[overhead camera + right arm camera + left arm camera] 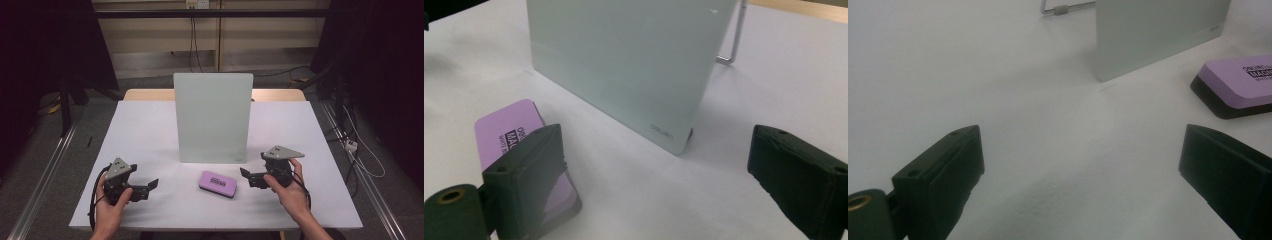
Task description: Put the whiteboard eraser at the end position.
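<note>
Purple eraser [218,183] lies flat on the white bench [150,130], near the front edge and about midway between your two hands, with its black base down and a dark printed label on top. Just behind it a pale glass board [213,117] stands upright on a thin metal wire stand [733,42], a small logo in its lower corner. Your left gripper [148,187] rests low over the bench to the left of the eraser, well apart from it, jaws spread wide with nothing between them; in the left gripper view the eraser [1240,85] sits beyond the right-hand jaw. Your right gripper [248,177] is just to the right of the eraser, jaws pointing toward it and likewise spread wide and empty; in the right gripper view the eraser [506,137] is partly hidden behind the left-hand jaw, and the board [624,65] rises straight ahead
</note>
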The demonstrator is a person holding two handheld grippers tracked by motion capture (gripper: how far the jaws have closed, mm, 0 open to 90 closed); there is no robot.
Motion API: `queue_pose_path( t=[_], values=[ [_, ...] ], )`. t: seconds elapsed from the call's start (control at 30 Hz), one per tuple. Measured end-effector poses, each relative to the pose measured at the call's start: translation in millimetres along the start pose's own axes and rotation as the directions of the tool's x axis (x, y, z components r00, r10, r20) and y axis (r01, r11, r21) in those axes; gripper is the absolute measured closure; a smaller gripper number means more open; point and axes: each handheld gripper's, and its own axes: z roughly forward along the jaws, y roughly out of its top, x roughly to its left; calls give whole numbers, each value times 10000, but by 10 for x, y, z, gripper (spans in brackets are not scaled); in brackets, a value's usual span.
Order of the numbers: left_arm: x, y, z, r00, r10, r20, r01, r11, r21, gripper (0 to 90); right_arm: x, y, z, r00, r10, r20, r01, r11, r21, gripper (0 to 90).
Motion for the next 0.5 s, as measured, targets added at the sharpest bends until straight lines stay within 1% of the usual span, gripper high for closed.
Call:
queue_pose_path(
  t=[0.07,0.2,0.23,0.3,0.33,0.4,0.43,0.5],
  values=[
    [-3,1,-1,10000,-6,12,6,10000,-13,43,-26,-29,-41,9998,67,178,-65,9999,-152,78],
    [-10,0,1,10000,-37,-40,37,10000,-21,43,-89,-75,-121,9988,322,367,-310,9989,-343,69],
    [-8,0,1,10000,12,-33,-12,10000,7,43,-99,-84,-135,9985,383,404,-368,9987,-351,65],
    [-10,-3,0,9999,34,-143,-33,10000,66,44,-112,-96,-153,9990,296,329,-286,9991,-321,62],
    [-9,-6,-1,9999,6,-140,-6,10000,19,45,-116,-103,-161,9993,221,298,-212,9993,-315,62],
    [-6,-7,-15,9998,-32,-199,32,10000,-7,45,-121,-122,-175,9990,244,384,-233,9993,-288,62],
    [-8,-7,-20,9995,-77,-300,74,9999,-90,45,-124,-135,-183,9987,252,434,-238,9992,-320,63],
    [1,-8,-30,9996,-130,-248,128,9999,-71,45,-137,-170,-199,9978,324,578,-302,9988,-391,63]
  ],
)
